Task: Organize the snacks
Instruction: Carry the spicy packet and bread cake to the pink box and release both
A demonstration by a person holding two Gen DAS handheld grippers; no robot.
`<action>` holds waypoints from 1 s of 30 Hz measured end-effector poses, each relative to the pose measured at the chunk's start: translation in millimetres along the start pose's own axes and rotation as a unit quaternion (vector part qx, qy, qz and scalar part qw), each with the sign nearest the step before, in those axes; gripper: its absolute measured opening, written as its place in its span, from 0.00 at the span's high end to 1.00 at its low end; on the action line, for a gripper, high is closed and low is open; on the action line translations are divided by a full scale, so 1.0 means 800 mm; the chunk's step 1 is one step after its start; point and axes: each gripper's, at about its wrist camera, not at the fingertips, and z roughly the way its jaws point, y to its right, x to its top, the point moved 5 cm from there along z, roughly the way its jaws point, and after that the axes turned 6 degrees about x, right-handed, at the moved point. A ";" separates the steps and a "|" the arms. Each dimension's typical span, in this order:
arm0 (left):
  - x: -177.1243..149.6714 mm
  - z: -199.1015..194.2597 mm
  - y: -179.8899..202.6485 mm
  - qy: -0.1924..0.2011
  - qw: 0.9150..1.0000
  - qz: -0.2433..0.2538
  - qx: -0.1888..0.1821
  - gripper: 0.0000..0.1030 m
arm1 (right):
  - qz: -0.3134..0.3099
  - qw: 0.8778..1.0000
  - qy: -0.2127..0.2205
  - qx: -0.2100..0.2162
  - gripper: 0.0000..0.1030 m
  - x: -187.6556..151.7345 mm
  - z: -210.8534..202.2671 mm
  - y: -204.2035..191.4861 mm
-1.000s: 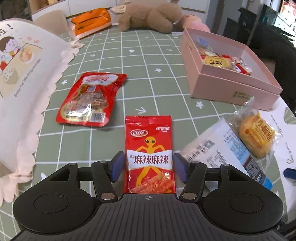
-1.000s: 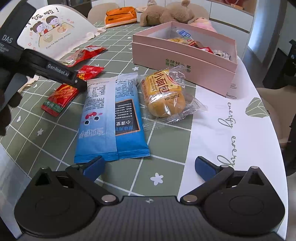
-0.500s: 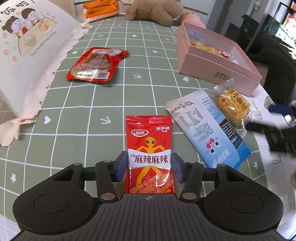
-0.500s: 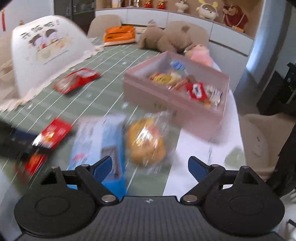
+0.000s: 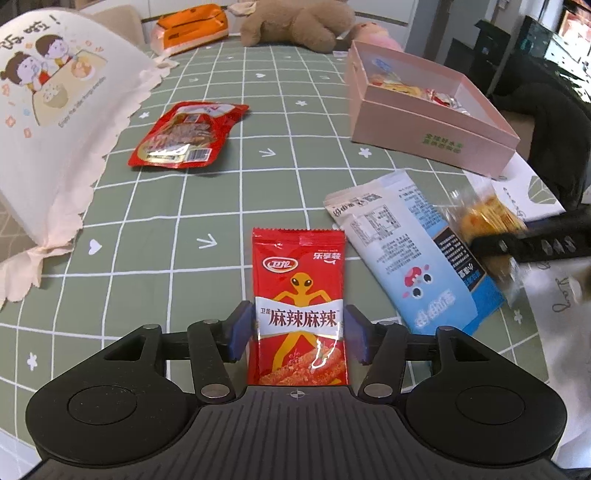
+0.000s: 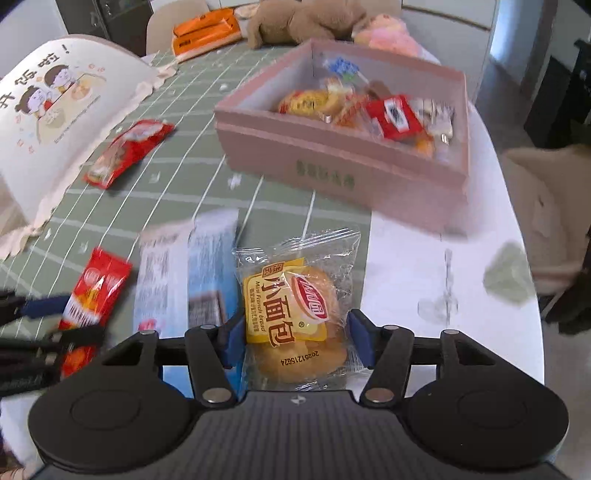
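Gripping a red spicy-strip packet [image 5: 299,310], the left gripper [image 5: 298,330] has both blue pads pressed on the packet's sides, holding it upright above the green checked tablecloth [image 5: 221,206]. From the left wrist view, a second red packet [image 5: 186,136] lies flat at 11 o'clock, a blue-and-white bag [image 5: 413,254] at 2 o'clock, and the pink box [image 5: 428,133] farther off at 1 o'clock, open and holding wrapped snacks. A white cover with cartoon children [image 5: 55,110] sits at 10 o'clock.

The right gripper [image 6: 297,336] is clenched on a clear-wrapped mini bread [image 6: 299,317], pads against the wrapper on both sides. From this view the pink box [image 6: 340,170] stands at 12 o'clock, well apart from the bread. The blue-and-white bag [image 6: 188,277], blurred, lies at 10 o'clock just beside the bread; the held red packet [image 6: 94,295] shows at 9 o'clock. A brown plush toy [image 6: 306,18] and an orange pack [image 6: 207,29] lie at the table's far edge.
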 end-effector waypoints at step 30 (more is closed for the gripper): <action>-0.021 -0.022 -0.003 -0.010 1.000 -0.004 -0.017 0.53 | -0.018 1.000 0.013 -0.015 0.48 -0.022 -0.044 -0.001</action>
